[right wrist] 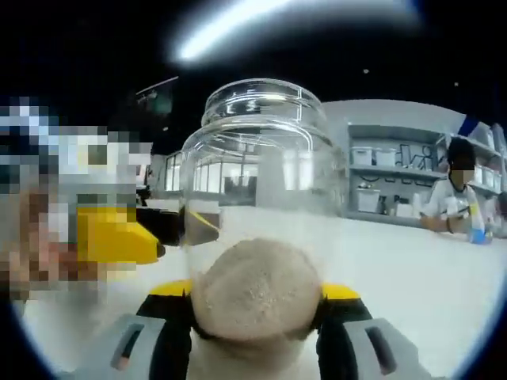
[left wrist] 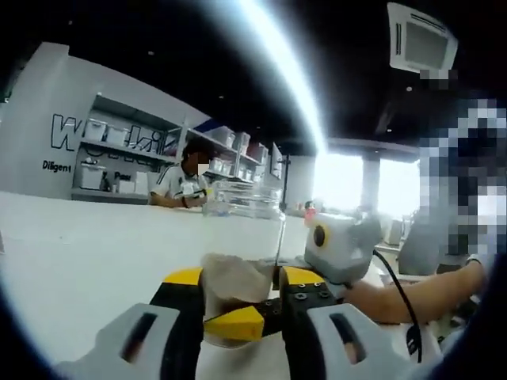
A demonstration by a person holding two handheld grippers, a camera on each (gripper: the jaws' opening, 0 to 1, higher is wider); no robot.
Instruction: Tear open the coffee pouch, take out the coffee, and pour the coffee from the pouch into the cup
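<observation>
In the left gripper view, my left tongs (left wrist: 242, 297) pinch the pale coffee pouch (left wrist: 234, 282) between their jaws, just in front of the clear cup (left wrist: 252, 207) on the white table (left wrist: 87, 253).

In the right gripper view, my right tongs (right wrist: 257, 305) squeeze the cup (right wrist: 257, 214) from both sides, with tan coffee powder (right wrist: 257, 291) at its bottom.

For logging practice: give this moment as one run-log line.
left gripper: shut on beige paper pouch | right gripper: shut on round beige coffee bag | clear glass jar: upright
</observation>
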